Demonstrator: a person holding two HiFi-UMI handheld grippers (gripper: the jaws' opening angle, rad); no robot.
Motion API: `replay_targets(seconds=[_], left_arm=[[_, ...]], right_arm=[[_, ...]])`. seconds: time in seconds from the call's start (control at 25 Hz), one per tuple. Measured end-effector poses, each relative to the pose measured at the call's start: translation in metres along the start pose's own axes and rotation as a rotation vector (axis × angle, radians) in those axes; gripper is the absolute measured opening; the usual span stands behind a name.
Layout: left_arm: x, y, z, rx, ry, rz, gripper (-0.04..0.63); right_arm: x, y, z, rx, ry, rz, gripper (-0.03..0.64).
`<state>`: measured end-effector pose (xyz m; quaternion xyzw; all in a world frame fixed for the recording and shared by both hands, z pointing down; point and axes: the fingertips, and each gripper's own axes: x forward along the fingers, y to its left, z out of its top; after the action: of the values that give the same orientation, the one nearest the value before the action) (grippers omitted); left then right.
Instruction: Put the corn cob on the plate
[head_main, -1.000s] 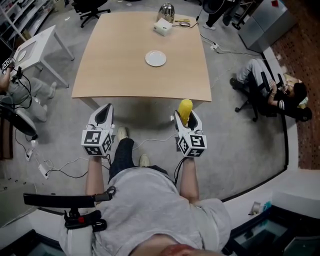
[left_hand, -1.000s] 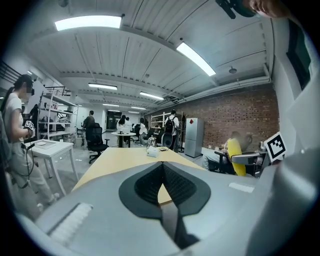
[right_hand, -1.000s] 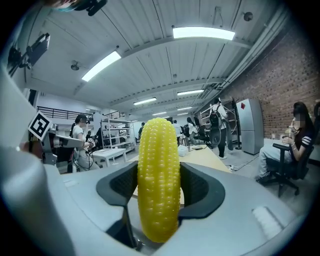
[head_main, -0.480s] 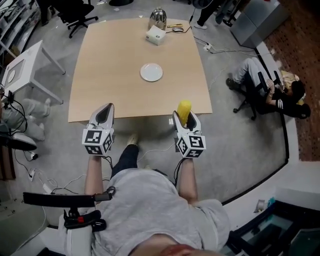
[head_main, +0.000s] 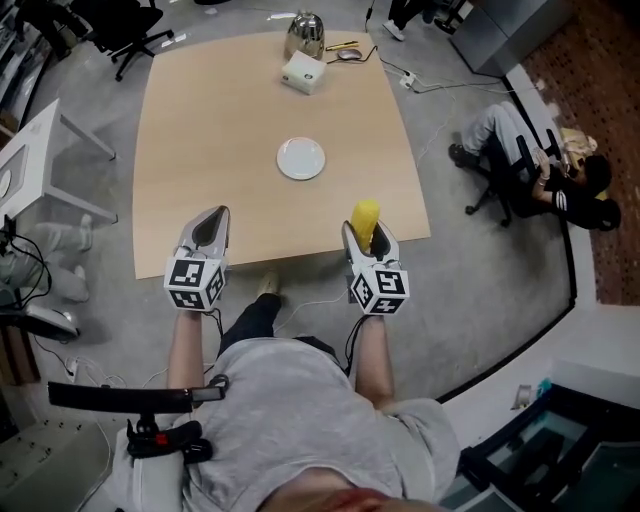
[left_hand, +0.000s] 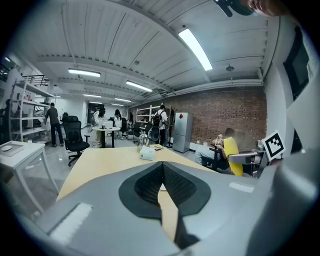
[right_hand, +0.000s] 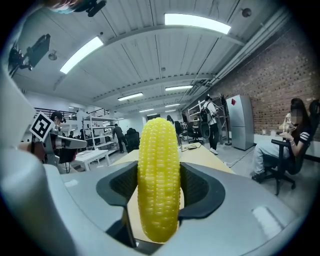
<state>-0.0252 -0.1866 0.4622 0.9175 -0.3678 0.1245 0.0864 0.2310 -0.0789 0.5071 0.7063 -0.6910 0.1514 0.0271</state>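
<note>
Head view, near to far.

- Left gripper (head_main: 213, 215): at the worktop's (head_main: 200, 130) near edge, about 7 o'clock from the plate (head_main: 301, 158). In its own view the left gripper (left_hand: 162, 166) has its pads tip to tip with nothing between them.
- Right gripper (head_main: 365, 236): about 5 o'clock from the plate, clamped on the corn cob (head_main: 366, 217). In the right gripper view the corn cob (right_hand: 159, 180) stands upright, a pad pressed on each side and its top rising above them.
- Corn cob: over the near edge of the worktop, well apart from the plate.
- Plate: white and bare, mid-worktop.
- White box (head_main: 303, 72): 12 o'clock from the plate, near the far edge.
- Metal kettle (head_main: 305, 35): just beyond the box.
- Seated person (head_main: 535, 165): on the floor, at 3 o'clock.
</note>
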Motion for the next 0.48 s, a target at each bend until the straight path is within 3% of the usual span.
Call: replay_targets(seconds=[0.48], left_arm=[[0.046, 0.035, -0.024, -0.033, 0.065, -0.036, 0.020]], right_arm=[[0.057, -0.008, -0.009, -0.044, 0.076, -0.008, 0.258]])
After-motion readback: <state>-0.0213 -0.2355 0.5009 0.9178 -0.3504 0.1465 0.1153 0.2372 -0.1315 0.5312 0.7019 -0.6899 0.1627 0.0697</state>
